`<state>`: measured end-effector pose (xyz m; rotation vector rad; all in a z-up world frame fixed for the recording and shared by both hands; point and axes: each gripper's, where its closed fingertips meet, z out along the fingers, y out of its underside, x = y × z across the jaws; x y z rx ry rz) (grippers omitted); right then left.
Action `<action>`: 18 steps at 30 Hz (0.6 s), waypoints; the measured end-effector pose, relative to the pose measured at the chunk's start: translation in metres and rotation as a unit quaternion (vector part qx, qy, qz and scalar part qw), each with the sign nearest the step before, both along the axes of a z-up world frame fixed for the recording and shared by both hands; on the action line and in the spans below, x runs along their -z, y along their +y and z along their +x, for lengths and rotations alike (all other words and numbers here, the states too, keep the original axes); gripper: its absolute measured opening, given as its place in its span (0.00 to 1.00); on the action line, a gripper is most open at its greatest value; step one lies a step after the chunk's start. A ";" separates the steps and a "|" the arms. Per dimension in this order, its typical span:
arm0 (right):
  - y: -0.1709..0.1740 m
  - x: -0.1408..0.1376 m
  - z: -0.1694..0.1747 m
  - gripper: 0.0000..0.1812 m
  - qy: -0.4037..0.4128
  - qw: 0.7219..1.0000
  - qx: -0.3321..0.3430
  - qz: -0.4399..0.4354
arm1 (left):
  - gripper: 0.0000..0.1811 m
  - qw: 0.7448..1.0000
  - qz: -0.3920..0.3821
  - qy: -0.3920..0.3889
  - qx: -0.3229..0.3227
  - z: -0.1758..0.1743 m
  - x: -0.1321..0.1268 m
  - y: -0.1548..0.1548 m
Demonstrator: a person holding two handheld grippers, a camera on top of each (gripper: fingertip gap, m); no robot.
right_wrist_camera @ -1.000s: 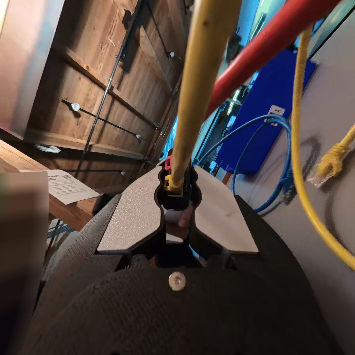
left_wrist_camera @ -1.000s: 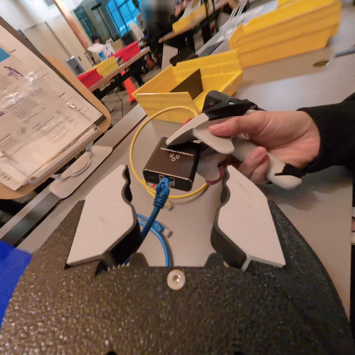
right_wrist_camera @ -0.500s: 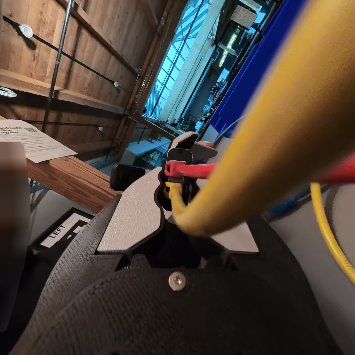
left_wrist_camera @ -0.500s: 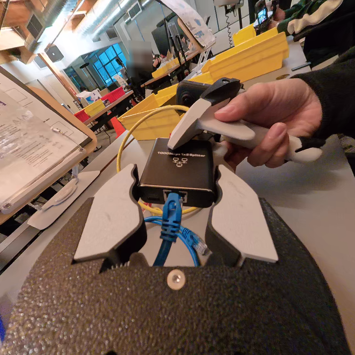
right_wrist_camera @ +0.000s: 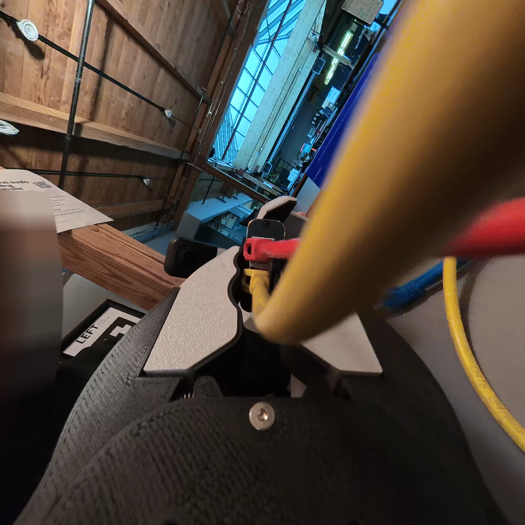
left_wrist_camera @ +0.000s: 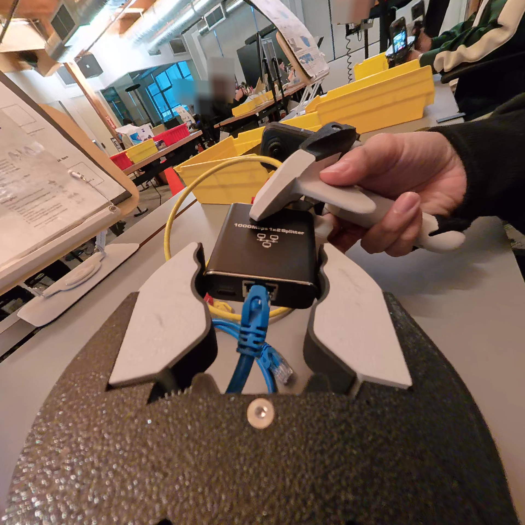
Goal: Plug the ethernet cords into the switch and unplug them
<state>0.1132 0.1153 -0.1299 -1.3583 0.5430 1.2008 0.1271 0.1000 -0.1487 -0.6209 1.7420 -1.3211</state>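
Observation:
In the left wrist view the black switch (left_wrist_camera: 264,255) is held just above the grey table (left_wrist_camera: 431,312). A blue cord (left_wrist_camera: 254,315) is plugged into its near port. My left gripper (left_wrist_camera: 260,272) is shut on the switch's near end, one finger against each side. My right gripper (left_wrist_camera: 257,217), held by a hand (left_wrist_camera: 397,181), is shut on the far end from above and below. In the right wrist view my right gripper (right_wrist_camera: 264,270) holds the switch (right_wrist_camera: 265,230) edge-on, with a red plug (right_wrist_camera: 252,251) and a yellow plug (right_wrist_camera: 252,279) in its ports. A blurred yellow cord (right_wrist_camera: 383,170) hides the right finger.
The blue cord's loose plug (left_wrist_camera: 279,369) lies on the table between my left fingers. The yellow cord (left_wrist_camera: 176,210) loops behind the switch. Yellow bins (left_wrist_camera: 227,181) stand behind, more at the back right (left_wrist_camera: 383,96). A document stand (left_wrist_camera: 56,184) stands at the left.
My left gripper has moved forward until its fingers closed around the switch's near end. My right gripper has stayed clamped on the far end and tilted, swinging the yellow cord across its view.

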 end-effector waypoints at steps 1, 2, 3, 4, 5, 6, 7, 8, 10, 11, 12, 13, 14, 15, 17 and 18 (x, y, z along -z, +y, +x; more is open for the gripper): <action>0.000 0.000 0.001 0.13 0.003 1.000 0.001 0.002 | 0.41 1.000 0.001 0.000 -0.004 0.001 0.000 0.001; 0.000 0.000 0.001 0.14 0.007 1.000 0.001 0.003 | 0.41 1.000 -0.002 0.000 -0.007 0.001 0.001 0.001; 0.001 0.001 0.002 0.14 0.011 1.000 0.003 0.003 | 0.41 1.000 -0.009 0.001 -0.011 0.002 0.001 0.002; 0.002 0.001 0.004 0.14 0.014 1.000 0.006 0.003 | 0.41 1.000 -0.017 0.000 -0.014 0.004 0.001 0.003; 0.003 0.000 0.005 0.14 0.016 1.000 0.012 0.004 | 0.41 1.000 -0.025 0.000 -0.018 0.005 0.001 0.004; 0.004 0.000 0.006 0.15 0.019 1.000 0.015 0.006 | 0.41 0.999 -0.033 0.003 -0.020 0.005 0.000 0.005; 0.005 -0.002 0.006 0.15 0.022 1.000 0.015 0.013 | 0.41 0.999 -0.045 0.005 -0.021 0.006 -0.002 0.006; 0.005 -0.004 0.006 0.16 0.026 0.999 0.014 0.022 | 0.41 0.998 -0.059 0.009 -0.020 0.006 -0.004 0.007; 0.006 -0.008 0.007 0.17 0.034 0.999 0.016 0.031 | 0.41 0.997 -0.077 0.011 -0.024 0.006 -0.007 0.010; 0.007 -0.008 0.007 0.17 0.032 0.999 0.019 0.031 | 0.41 0.996 -0.079 0.010 -0.033 0.007 -0.008 0.013; 0.007 -0.007 0.008 0.19 0.024 0.999 0.027 0.027 | 0.41 0.996 -0.083 0.010 -0.043 0.008 -0.009 0.017; 0.007 -0.005 0.011 0.22 0.015 0.999 0.039 0.018 | 0.41 0.995 -0.087 0.009 -0.050 0.008 -0.011 0.021; 0.007 -0.002 0.015 0.25 0.008 0.999 0.051 0.008 | 0.41 0.994 -0.091 0.007 -0.058 0.008 -0.013 0.026; 0.006 -0.001 0.019 0.27 0.004 0.998 0.062 0.001 | 0.41 0.993 -0.092 0.002 -0.068 0.008 -0.015 0.031; 0.002 -0.004 0.026 0.27 0.011 0.997 0.080 0.007 | 0.41 0.992 -0.091 -0.003 -0.084 0.008 -0.018 0.040; 0.000 -0.007 0.029 0.26 0.018 0.996 0.089 0.014 | 0.41 0.992 -0.092 -0.006 -0.092 0.008 -0.019 0.043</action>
